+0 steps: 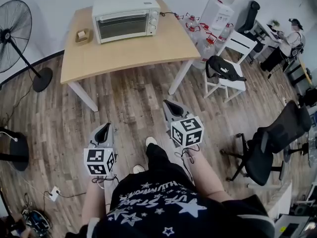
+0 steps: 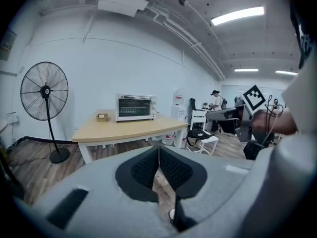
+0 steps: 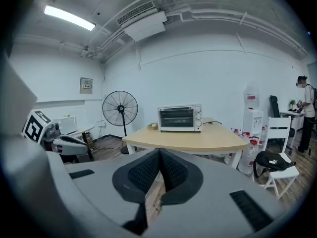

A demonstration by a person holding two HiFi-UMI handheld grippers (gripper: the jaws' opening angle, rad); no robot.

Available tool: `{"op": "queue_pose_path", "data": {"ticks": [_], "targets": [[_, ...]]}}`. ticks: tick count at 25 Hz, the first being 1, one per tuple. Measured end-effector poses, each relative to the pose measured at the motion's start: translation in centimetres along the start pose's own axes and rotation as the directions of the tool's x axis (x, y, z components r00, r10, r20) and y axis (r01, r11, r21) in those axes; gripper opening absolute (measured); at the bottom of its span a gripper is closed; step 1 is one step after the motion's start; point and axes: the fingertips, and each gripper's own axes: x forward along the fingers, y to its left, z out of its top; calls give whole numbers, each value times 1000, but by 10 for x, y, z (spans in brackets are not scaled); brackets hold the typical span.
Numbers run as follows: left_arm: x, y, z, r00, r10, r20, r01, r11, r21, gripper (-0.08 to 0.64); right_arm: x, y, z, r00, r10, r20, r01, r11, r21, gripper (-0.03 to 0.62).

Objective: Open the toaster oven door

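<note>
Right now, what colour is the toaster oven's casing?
The toaster oven casing is white; clearest in the head view.

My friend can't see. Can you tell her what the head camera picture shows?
From above, a person holds the left gripper and right gripper, both shut and empty, over a wood floor, apart from a wooden table. A white toaster oven sits on it, door closed. A fan stands left.
</note>
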Motion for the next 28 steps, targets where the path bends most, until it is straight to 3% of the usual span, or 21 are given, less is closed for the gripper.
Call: {"op": "queue_pose_path", "data": {"ticks": [7, 17, 18, 19, 28], "targets": [[-6, 8, -2, 1000, -1, 10, 1, 1000, -18, 21, 5, 4, 6, 1000, -25, 2, 25, 1000, -3, 3], [20, 28, 9, 1000, 23, -2, -23, 999, -31, 21, 31, -34, 25, 995, -76, 67, 70, 993, 90, 6], [26, 31, 10, 1000, 27, -6, -27, 999, -30, 21, 38, -39, 27, 995, -74, 71, 67, 993, 100, 33], [33, 33, 12, 999, 31, -9, -31, 999, -28, 21, 45, -44, 29, 995, -68, 75, 59, 992, 111, 111], [121, 63, 61, 997, 73, -3, -73, 997, 0, 21, 133, -109, 63, 997, -10, 80, -3, 988, 153, 204]]}}
